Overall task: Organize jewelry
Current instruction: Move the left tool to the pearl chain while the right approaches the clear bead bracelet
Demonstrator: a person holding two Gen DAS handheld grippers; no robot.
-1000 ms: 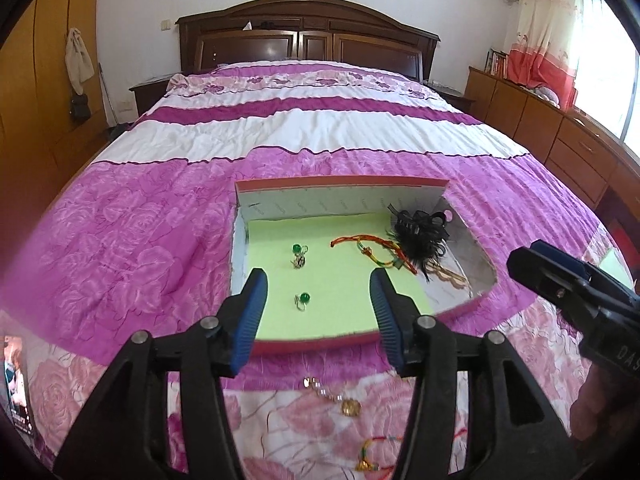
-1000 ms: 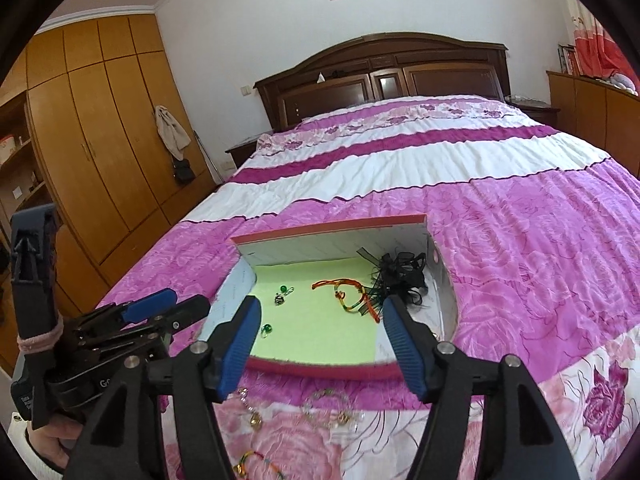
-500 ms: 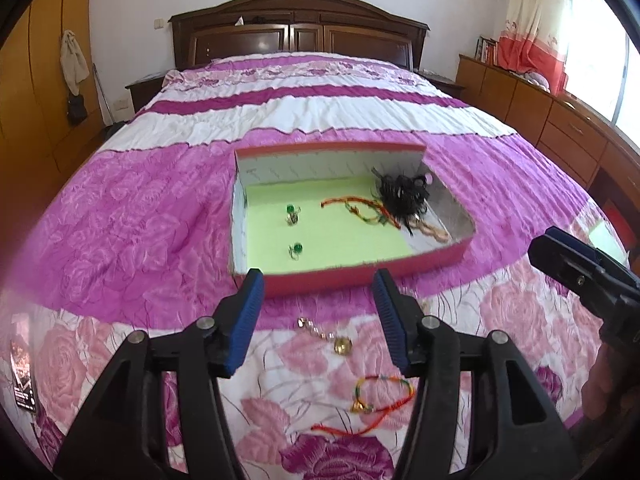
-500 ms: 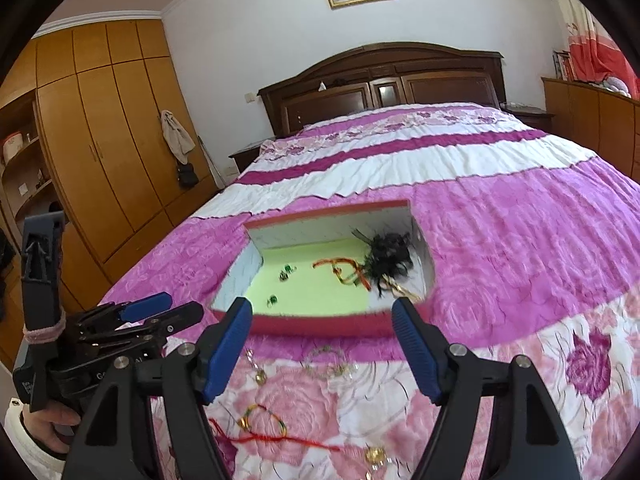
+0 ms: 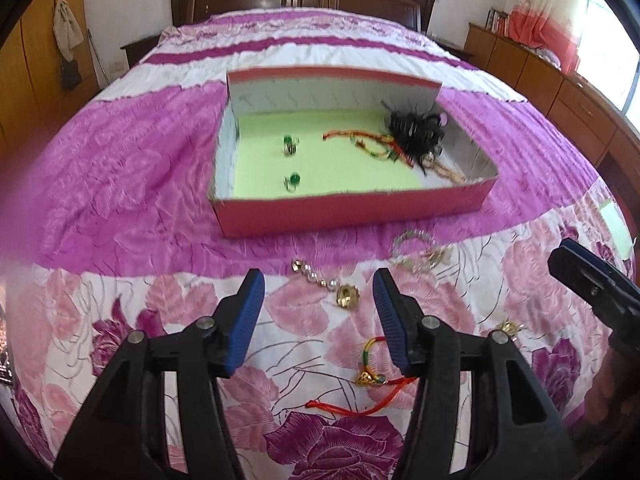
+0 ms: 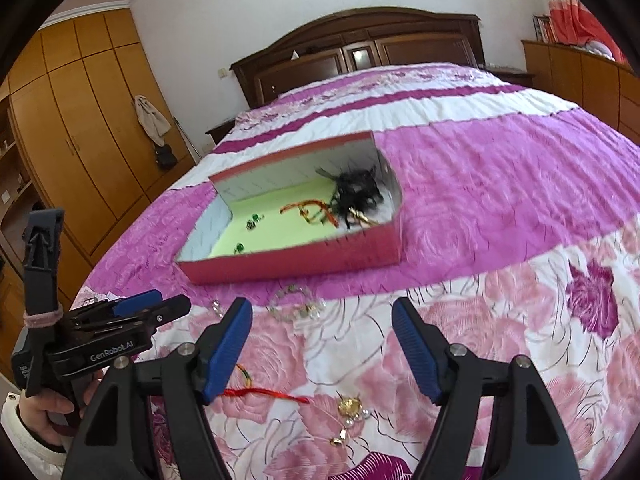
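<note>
Where paper lies, 2 green earrings (image 5: 291, 162)

A big bed (image 5: 120, 168) with a pink flower blanket is filling the room. A dark wooden headboard (image 6: 360, 52) is standing at the far end against a white wall (image 6: 240, 0). Tall wooden wardrobes (image 6: 80, 120) are lining the left side. Sunlight is coming through a window (image 5: 612, 40) on the right.
</note>
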